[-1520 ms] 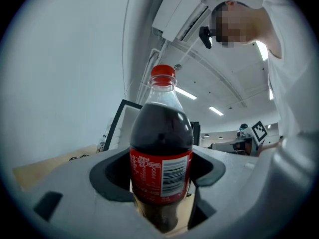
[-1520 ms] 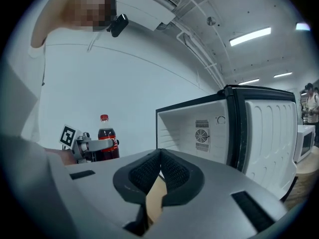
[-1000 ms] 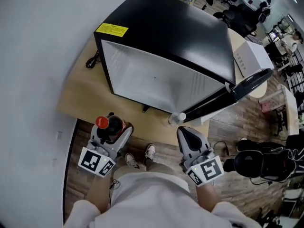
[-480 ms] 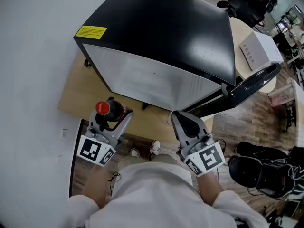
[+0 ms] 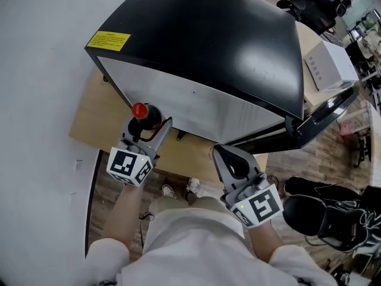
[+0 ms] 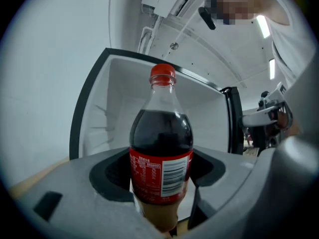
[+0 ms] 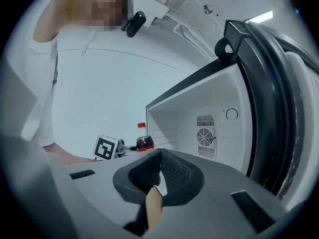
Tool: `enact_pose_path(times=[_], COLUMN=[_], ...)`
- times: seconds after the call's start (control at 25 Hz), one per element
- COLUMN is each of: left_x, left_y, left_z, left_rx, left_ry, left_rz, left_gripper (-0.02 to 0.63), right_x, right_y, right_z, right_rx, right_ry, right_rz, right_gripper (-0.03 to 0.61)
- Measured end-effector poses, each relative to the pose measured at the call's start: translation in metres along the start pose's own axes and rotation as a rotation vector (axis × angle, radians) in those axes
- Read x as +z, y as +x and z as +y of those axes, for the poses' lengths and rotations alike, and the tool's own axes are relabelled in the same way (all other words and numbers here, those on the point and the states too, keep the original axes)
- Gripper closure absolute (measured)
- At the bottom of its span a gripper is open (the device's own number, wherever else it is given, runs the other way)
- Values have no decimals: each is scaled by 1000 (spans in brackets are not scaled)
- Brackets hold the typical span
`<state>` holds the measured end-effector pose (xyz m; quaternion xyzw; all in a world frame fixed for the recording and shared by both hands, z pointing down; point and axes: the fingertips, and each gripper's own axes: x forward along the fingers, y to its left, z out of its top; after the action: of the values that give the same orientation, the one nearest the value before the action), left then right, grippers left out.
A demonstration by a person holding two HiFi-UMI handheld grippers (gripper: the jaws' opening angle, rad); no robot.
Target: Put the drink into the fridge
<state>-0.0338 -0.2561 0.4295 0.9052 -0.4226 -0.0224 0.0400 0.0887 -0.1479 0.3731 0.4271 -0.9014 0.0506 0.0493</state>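
Observation:
My left gripper (image 5: 153, 126) is shut on a cola bottle (image 5: 144, 115) with a red cap and red label, held upright. In the left gripper view the bottle (image 6: 161, 148) stands between the jaws, right before the open white inside of the black mini fridge (image 6: 119, 128). The fridge (image 5: 226, 52) sits on a wooden table (image 5: 95, 115), its door (image 5: 324, 115) swung open to the right. My right gripper (image 5: 231, 159) hangs shut and empty near the table's front edge; its view shows the fridge (image 7: 199, 123) and the bottle (image 7: 144, 138) at a distance.
A white wall runs along the left. A white box (image 5: 327, 64) lies on the table behind the open door. Black bags and cables (image 5: 333, 213) lie on the wooden floor at the right. The person's shoes (image 5: 193, 186) show below the table edge.
My left gripper has carried the bottle forward and up, from the table's front edge to the fridge opening. The right gripper has stayed about where it was.

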Motion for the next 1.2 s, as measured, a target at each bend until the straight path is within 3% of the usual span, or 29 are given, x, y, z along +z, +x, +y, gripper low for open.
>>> enact_pose_path(times=[0.68, 1.2], left_x=[-48, -78], left_y=[77, 115], left_z=[41, 66], left_rx=[-48, -20], left_ry=[69, 34], left_rz=[47, 74], left_gripper=[293, 293], right_x=[-24, -37], right_y=[-7, -15], right_z=[-1, -12], right_rx=[-54, -128], right_ry=[16, 27], right_rz=[55, 98], right_gripper=[577, 577])
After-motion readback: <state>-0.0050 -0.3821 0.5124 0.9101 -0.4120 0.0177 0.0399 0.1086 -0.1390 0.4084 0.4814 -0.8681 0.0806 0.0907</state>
